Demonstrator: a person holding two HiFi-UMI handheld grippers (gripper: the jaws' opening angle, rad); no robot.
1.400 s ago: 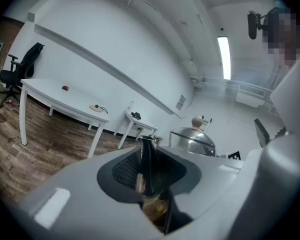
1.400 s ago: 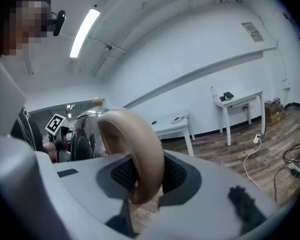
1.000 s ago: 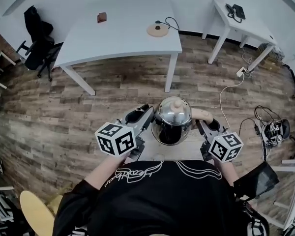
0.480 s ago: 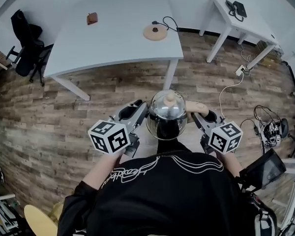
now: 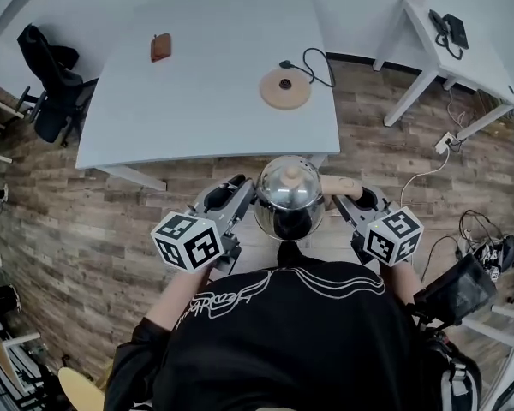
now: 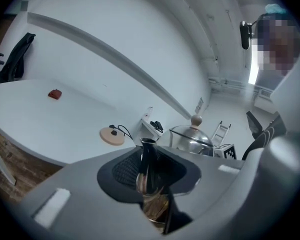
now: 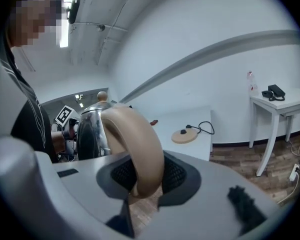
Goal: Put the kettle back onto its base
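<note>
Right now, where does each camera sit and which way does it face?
Head view: on the person's head, looking steeply down at the kettle; black shirt below.
Left gripper view: on the left gripper, facing the table along jaws closed on the spout.
Right gripper view: on the right gripper, along jaws closed on the handle.
Shared: kettle, base.

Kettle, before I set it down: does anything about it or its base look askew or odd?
Nothing stands out: kettle upright, left tongs on its spout, right tongs on its handle; base flat on the table.
</note>
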